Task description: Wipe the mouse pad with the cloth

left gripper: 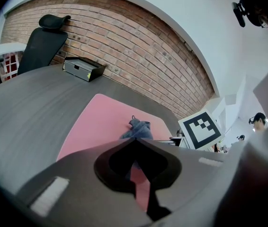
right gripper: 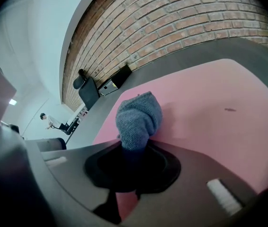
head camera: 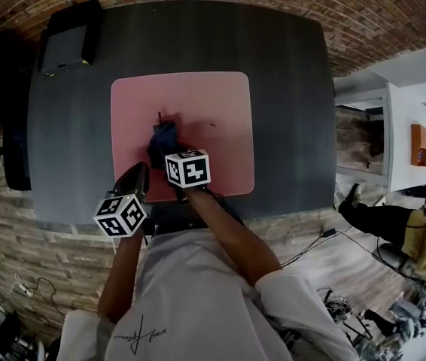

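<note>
Now your right gripper [right gripper: 133, 148] is clamped on the cloth [right gripper: 138, 117], which is bunched just ahead of its jaws on the mouse pad [right gripper: 209, 122]. Your left gripper [left gripper: 135, 140], jaws together and empty, hovers beside it. With nothing pinning the pad, a hard stroke could drag it.

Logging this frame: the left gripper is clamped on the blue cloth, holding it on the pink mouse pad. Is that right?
No, the gripper is wrong. It is the right gripper that is clamped on the blue cloth, holding it on the pink mouse pad, as the right gripper view shows. The left gripper is shut on nothing.
</note>
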The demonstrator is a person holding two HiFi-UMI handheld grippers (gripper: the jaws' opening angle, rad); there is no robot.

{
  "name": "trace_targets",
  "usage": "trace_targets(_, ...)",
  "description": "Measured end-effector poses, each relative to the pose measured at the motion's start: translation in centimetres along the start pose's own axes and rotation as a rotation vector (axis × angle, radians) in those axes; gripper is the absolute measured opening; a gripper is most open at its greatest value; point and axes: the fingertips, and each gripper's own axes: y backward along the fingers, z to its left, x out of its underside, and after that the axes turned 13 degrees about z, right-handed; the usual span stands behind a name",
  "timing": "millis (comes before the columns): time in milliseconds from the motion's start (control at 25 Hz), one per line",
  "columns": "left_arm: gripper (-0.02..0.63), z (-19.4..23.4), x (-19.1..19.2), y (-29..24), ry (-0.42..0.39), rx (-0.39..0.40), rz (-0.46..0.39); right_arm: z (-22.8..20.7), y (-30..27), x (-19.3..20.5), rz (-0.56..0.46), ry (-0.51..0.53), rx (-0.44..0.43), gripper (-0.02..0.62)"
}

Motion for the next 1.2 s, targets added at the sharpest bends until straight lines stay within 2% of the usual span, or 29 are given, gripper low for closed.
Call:
trace_targets(560, 0.012, -1.5, 0.1, -1.7, -0.012, 0.019, 0.022, -4.5, 2.4, 0.6, -0.005, -0.031, 0.064, 0.069)
trace_targets(1200, 0.012, -5.3, -0.2, -4.0, -0.03, 0.013, 0.032, -9.8, 6.0, 1.0, 0.016, -0.057, 0.087, 0.07)
